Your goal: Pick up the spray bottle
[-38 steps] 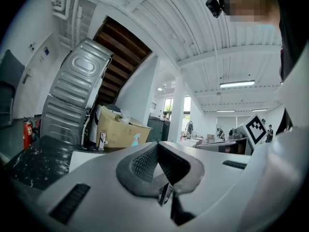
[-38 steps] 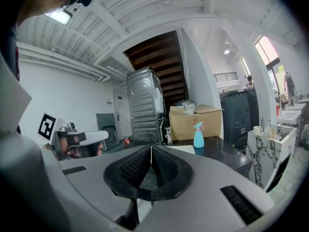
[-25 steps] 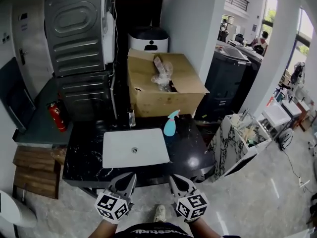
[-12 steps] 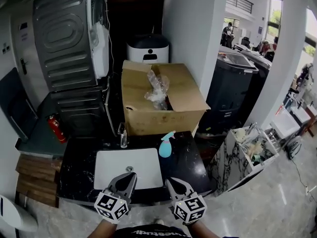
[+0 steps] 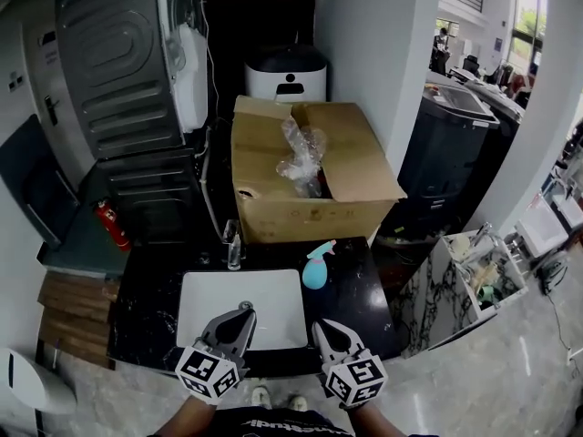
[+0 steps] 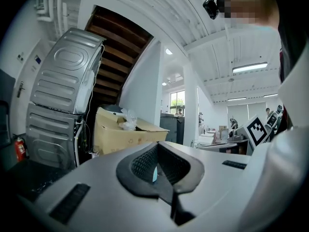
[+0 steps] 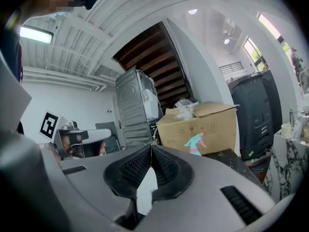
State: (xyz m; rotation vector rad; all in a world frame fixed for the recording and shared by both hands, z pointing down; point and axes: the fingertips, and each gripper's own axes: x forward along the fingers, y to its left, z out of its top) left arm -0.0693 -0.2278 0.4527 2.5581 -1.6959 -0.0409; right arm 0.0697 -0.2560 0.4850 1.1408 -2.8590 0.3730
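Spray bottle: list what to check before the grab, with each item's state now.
1. Spray bottle stands upright on the counter: ok.
2. Bottle is in sight of the right hand-held gripper: ok, it shows in the right gripper view, ahead and to the right.
3. Right jaws are open for the grab: not ok, tips are together with nothing held.
4. Left hand-held gripper is empty and out of the way: ok, it is shut over the sink.
5. Gripper is close enough to close on the bottle: not ok, it is at the counter's near edge.
6. There is a gap between bottle and cardboard box: cannot tell.
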